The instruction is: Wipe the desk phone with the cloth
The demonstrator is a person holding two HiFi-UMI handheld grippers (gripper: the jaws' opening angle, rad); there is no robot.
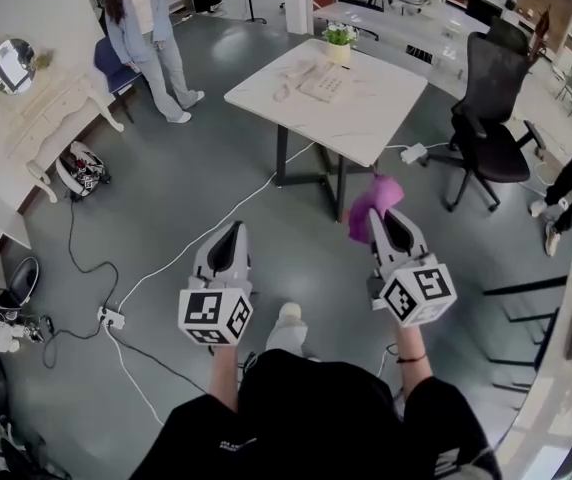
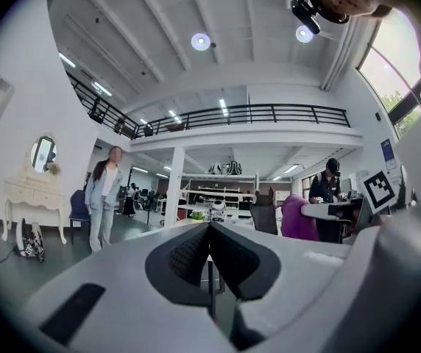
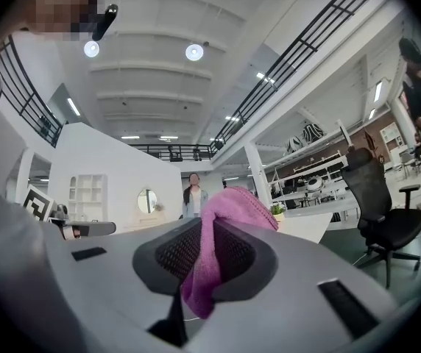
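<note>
One white table (image 1: 371, 118) stands far off with the desk phone (image 1: 321, 82) on its left part, well apart from the near left gripper (image 1: 230, 234), jaws pressed together and empty, and the right gripper (image 1: 394, 224), pinching the pink cloth (image 1: 370, 204).

Head view: high, tilted steeply down past left gripper (image 1: 230, 232) and right gripper (image 1: 388, 220), both near, to the white table (image 1: 366, 118) farther ahead. Gripper views: low, close behind own jaws, facing roughly level, ceiling overhead. All three share the standing person (image 1: 146, 28) and oval mirror (image 1: 11, 65).
</note>
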